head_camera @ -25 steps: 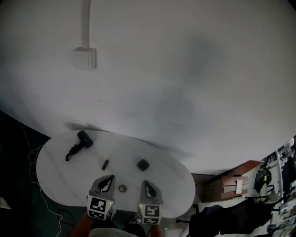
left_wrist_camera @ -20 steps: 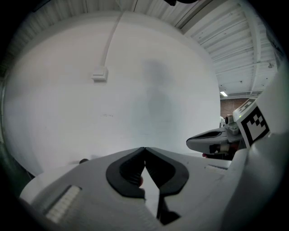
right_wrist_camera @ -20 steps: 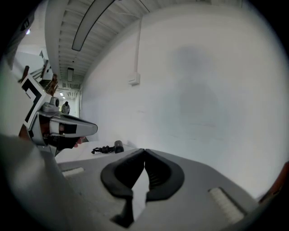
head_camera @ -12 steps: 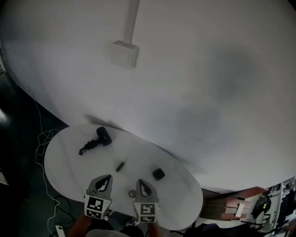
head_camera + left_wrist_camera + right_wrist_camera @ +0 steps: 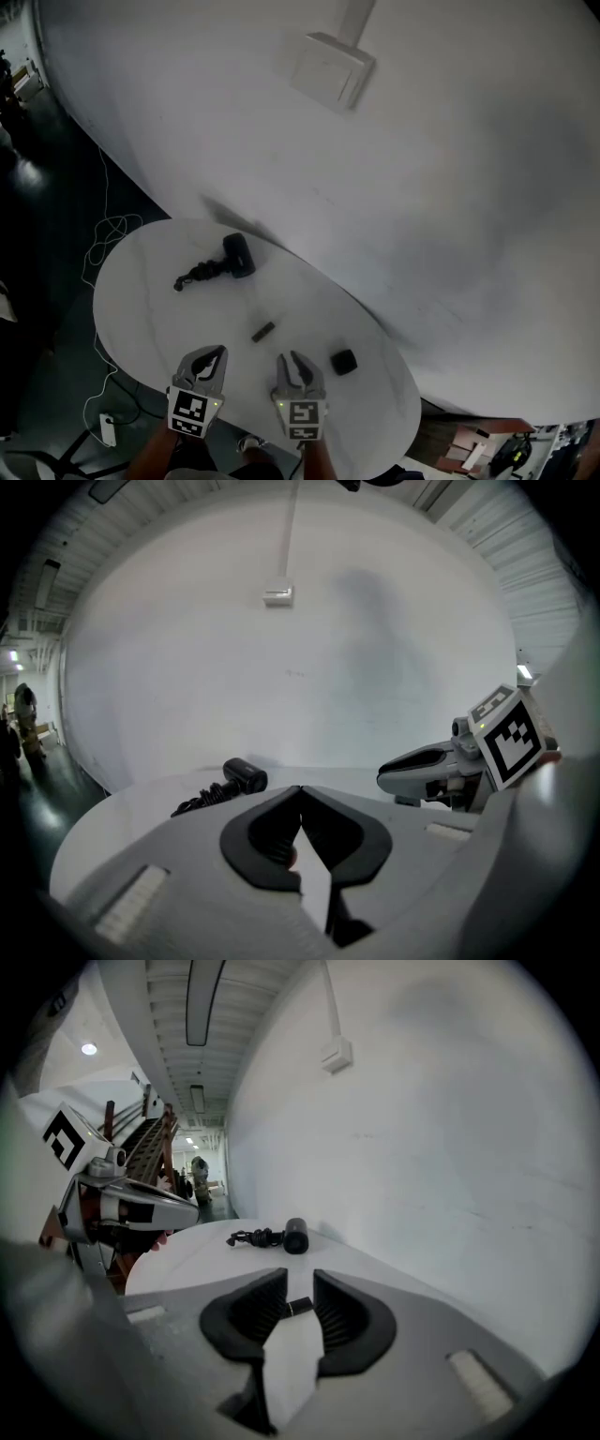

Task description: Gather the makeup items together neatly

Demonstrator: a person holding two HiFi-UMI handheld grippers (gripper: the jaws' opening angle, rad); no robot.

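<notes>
A white oval table carries a black cylinder-shaped device with a coiled cord, a small dark stick and a black square compact. My left gripper hovers over the near edge, its jaws shut tip to tip with nothing held. My right gripper is beside it, left of the compact. Its jaws have just been opening and stand a little apart, with nothing between them. The stick shows through that gap, farther out on the table. The corded device lies beyond.
A curved white wall rises right behind the table, with a white junction box and conduit on it. A cable trails over the dark floor at the left, near a white power strip. Shelves and clutter sit at the lower right corner.
Both grippers have moved forward and lower over the table. The right jaws have parted slightly. A small round item seen between the grippers earlier is out of sight now.
</notes>
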